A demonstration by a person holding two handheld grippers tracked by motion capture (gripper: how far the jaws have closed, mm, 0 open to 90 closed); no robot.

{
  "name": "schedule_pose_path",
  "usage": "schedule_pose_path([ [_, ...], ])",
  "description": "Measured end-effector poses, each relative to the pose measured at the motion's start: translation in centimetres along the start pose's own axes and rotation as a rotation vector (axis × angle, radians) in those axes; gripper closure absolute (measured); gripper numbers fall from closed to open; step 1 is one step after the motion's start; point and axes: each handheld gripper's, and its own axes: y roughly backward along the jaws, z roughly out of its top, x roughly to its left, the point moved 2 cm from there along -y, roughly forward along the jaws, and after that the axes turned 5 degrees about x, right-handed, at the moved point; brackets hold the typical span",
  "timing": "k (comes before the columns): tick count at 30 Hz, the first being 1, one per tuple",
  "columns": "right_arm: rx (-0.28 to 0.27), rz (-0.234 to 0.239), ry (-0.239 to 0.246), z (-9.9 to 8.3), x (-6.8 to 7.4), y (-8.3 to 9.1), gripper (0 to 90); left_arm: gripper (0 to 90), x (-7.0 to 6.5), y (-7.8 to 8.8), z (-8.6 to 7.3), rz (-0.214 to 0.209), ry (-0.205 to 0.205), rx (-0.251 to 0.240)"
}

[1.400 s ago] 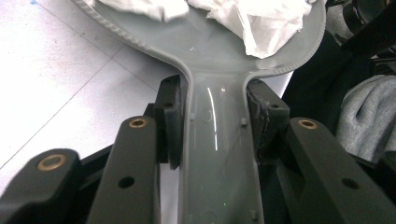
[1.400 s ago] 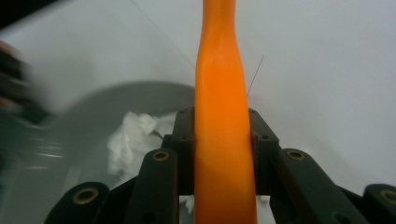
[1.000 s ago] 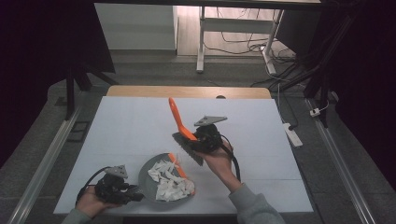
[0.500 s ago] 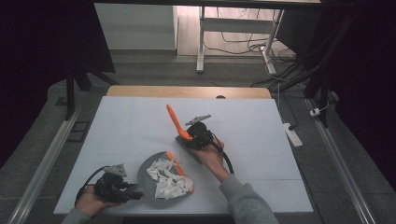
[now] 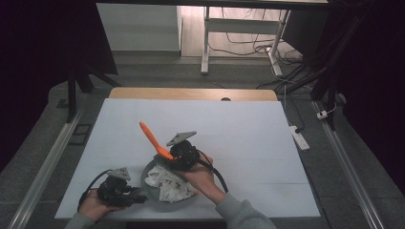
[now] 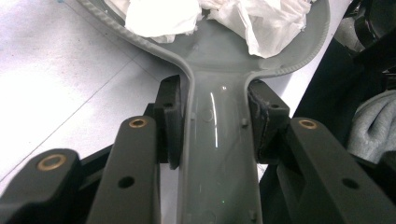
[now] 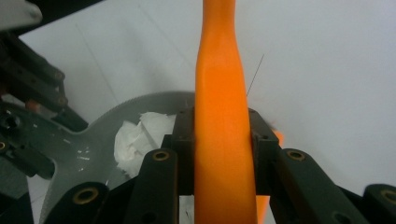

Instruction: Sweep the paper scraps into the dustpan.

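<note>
Grey plastic dustpan [image 5: 157,191] lies at the near edge of the white table [image 5: 248,129], crumpled white paper [image 5: 165,183] heaped in it. Its handle is pinched between the left gripper [image 5: 136,198] jaws. Right gripper [image 5: 168,160] hangs just above the pan's far rim, jaws clamped on an orange brush handle [image 5: 153,139] that slants up and away.
</note>
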Motion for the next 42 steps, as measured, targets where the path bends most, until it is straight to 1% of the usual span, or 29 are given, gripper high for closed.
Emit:
schedule_pose_path([
  [2,-0.029,-0.028,-0.010,0.1,-0.7,0.9,70.2,60.9,0.1,-0.1,0.0,-0.001,0.001,0.002],
  [3,-0.040,-0.033,-0.021,0.1,-1.1,1.3,70.2,60.9,0.1,-0.1,0.0,0.000,0.001,0.004],
  [4,-0.046,-0.036,-0.031,0.0,-1.5,1.7,70.2,60.9,0.2,-0.1,-0.1,-0.001,0.002,0.004],
  [6,-0.053,-0.050,-0.032,-0.2,-2.1,2.3,70.2,60.9,0.2,-0.1,-0.1,-0.002,0.007,0.003],
  [11,-0.075,-0.086,-0.073,-1.0,-3.6,3.9,70.1,60.8,0.2,-0.2,-0.1,0.002,0.010,0.001],
  [14,-0.049,-0.115,-0.113,-2.4,-4.4,4.3,70.2,60.8,0.1,-0.2,-0.1,0.001,0.010,0.002],
  [16,-0.019,-0.132,-0.143,-3.7,-4.9,4.3,70.2,60.8,0.1,-0.2,-0.1,0.001,0.007,0.005],
  [18,0.011,-0.147,-0.165,-4.9,-5.2,4.1,70.2,60.9,0.1,-0.3,-0.1,0.001,0.006,0.004],
  [20,0.040,-0.146,-0.178,-5.9,-5.1,3.7,70.1,60.9,0.0,-0.2,-0.1,0.003,0.006,0.003],
  [22,0.068,-0.141,-0.176,-6.7,-4.8,3.2,70.2,60.9,0.0,-0.2,0.0,0.005,0.006,0.002],
  [24,0.071,-0.123,-0.177,-7.0,-4.2,2.9,70.2,60.9,0.0,-0.3,0.0,0.006,0.008,0.004],
  [26,0.059,-0.114,-0.164,-6.8,-3.4,2.7,70.2,60.9,0.0,-0.3,0.0,0.005,0.006,0.005],
  [29,0.046,-0.060,-0.167,-6.3,-2.0,2.1,70.2,60.9,-0.1,-0.4,0.1,0.006,0.008,0.005],
  [30,0.042,-0.052,-0.161,-6.1,-1.5,1.8,70.2,60.9,-0.1,-0.4,0.1,0.006,0.008,0.005],
  [31,0.030,-0.051,-0.144,-5.8,-0.9,1.6,70.2,60.9,-0.1,-0.4,0.0,0.008,0.008,0.002],
  [32,0.018,-0.041,-0.141,-5.6,-0.5,1.5,70.2,60.9,-0.1,-0.4,0.0,0.006,0.009,0.001],
  [34,-0.028,0.007,-0.147,-5.1,0.4,1.6,70.2,60.9,0.0,-0.4,0.0,0.005,0.011,0.001],
  [35,-0.042,0.012,-0.140,-4.9,0.9,1.7,70.2,60.9,0.0,-0.4,0.0,0.005,0.012,0.000],
  [36,-0.054,0.010,-0.122,-4.7,1.2,1.9,70.2,60.9,0.0,-0.5,0.0,0.004,0.012,0.001],
  [37,-0.061,0.012,-0.115,-4.5,1.3,2.0,70.2,60.9,0.0,-0.5,0.0,0.004,0.012,0.001],
  [39,-0.075,0.009,-0.106,-4.3,1.1,2.5,70.1,60.9,0.1,-0.5,0.0,0.004,0.013,0.001],
  [42,-0.083,0.007,-0.121,-4.5,0.1,3.4,70.2,60.9,0.1,-0.5,0.0,0.006,0.012,0.002],
])
